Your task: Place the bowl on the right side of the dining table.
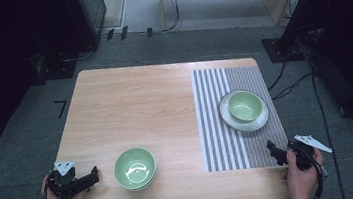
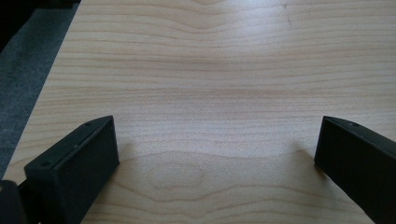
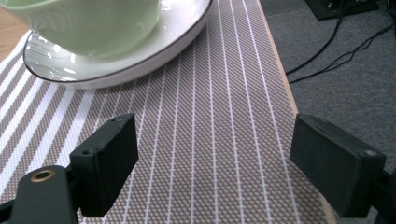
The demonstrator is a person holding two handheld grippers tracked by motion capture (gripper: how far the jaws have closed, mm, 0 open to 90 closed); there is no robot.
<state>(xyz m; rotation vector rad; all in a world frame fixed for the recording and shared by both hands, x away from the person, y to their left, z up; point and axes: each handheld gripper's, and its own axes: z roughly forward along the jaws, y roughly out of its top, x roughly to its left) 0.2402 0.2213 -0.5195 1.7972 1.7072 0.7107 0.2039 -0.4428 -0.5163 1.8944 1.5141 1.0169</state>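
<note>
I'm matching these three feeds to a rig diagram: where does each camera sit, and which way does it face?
High view: above the person's side, looking forward and down on the table; both hands show, with the left gripper and right gripper.
Left gripper view: rides the left gripper, facing bare tabletop between its open jaws.
Right gripper view: rides the right gripper, facing the striped placemat, white plate and green bowl.
Shared: the high view shows that same bowl on its plate.
</note>
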